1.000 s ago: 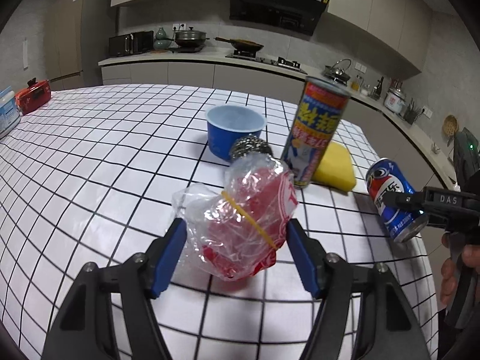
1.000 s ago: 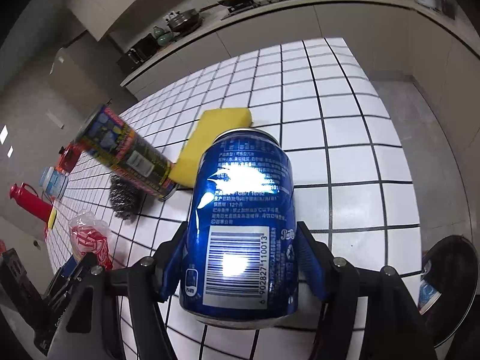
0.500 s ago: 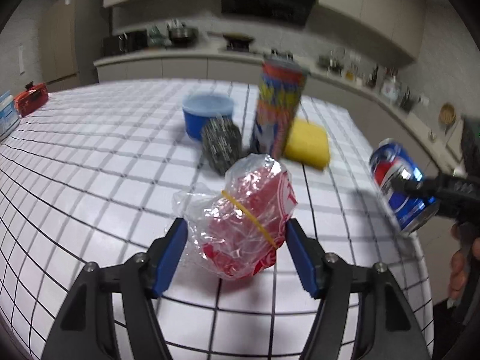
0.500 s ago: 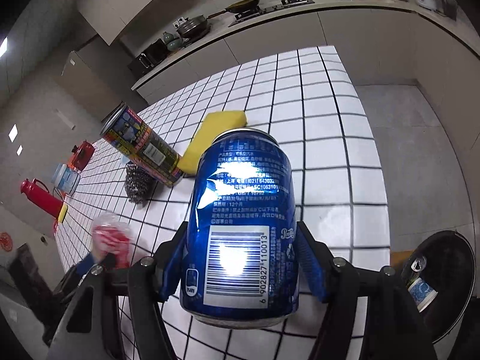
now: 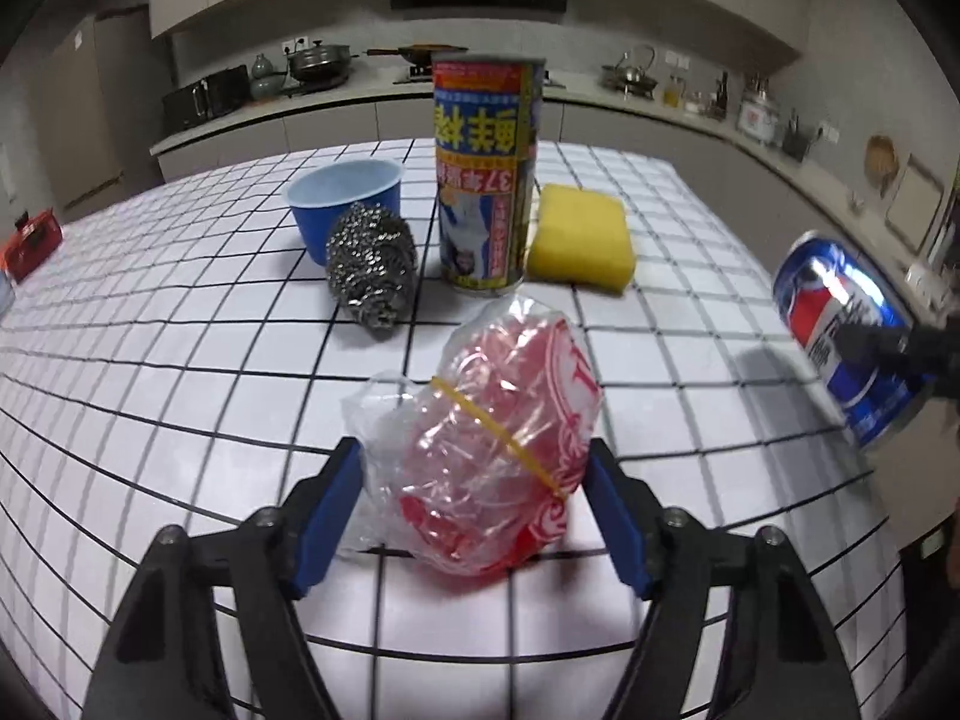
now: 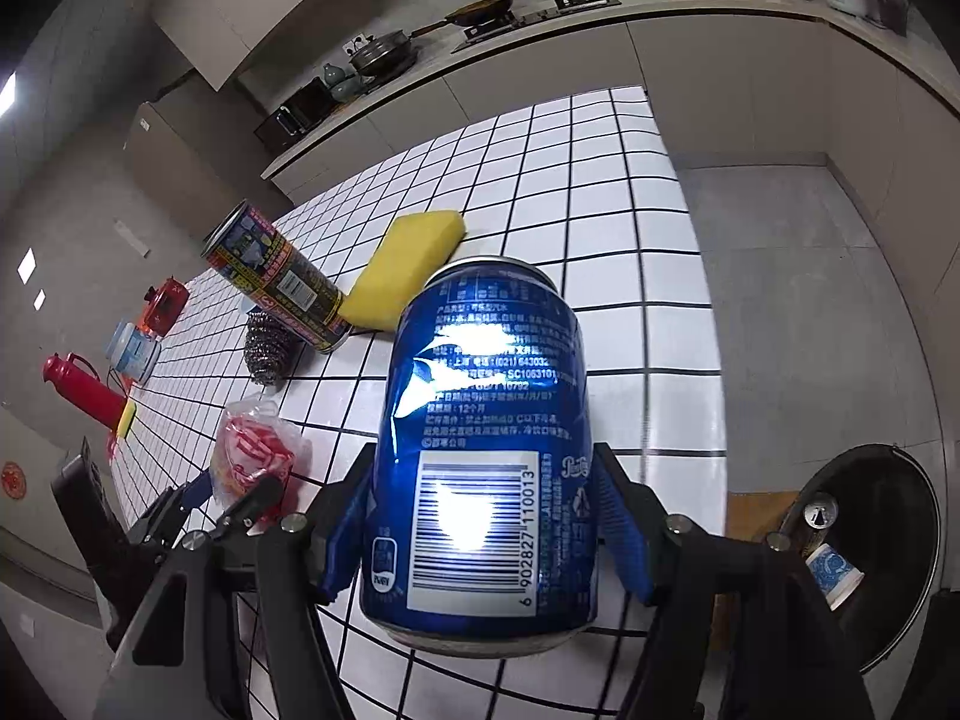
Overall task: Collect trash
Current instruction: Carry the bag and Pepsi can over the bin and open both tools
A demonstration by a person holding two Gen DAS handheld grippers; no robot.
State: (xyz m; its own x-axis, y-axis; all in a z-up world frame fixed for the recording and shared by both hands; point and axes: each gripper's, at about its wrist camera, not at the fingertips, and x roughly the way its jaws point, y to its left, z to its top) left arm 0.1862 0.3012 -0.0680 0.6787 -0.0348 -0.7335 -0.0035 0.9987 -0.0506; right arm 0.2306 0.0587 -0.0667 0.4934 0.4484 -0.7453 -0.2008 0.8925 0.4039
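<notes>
A crumpled plastic bag (image 5: 480, 456), bound by a yellow rubber band, is held between the blue pads of the left gripper (image 5: 474, 516), whose jaws are pressed onto its sides above the tiled table (image 5: 180, 396). A blue soda can (image 6: 486, 468) is clamped at mid-body by the jaws of the right gripper (image 6: 486, 534), out past the table edge. Right of the can, low on the floor, an open bin (image 6: 870, 564) with a paper cup (image 6: 831, 576) inside is seen. A slip of the soft bag from a loose pinch, or a release of the can short of the bin, is judged the main risk. Beyond the bag, a steel scourer (image 5: 371, 267), a tall printed can (image 5: 486, 174), a yellow sponge (image 5: 581, 240) and a blue cup (image 5: 345, 204) are left standing; none is judged to block the way to the bin.
</notes>
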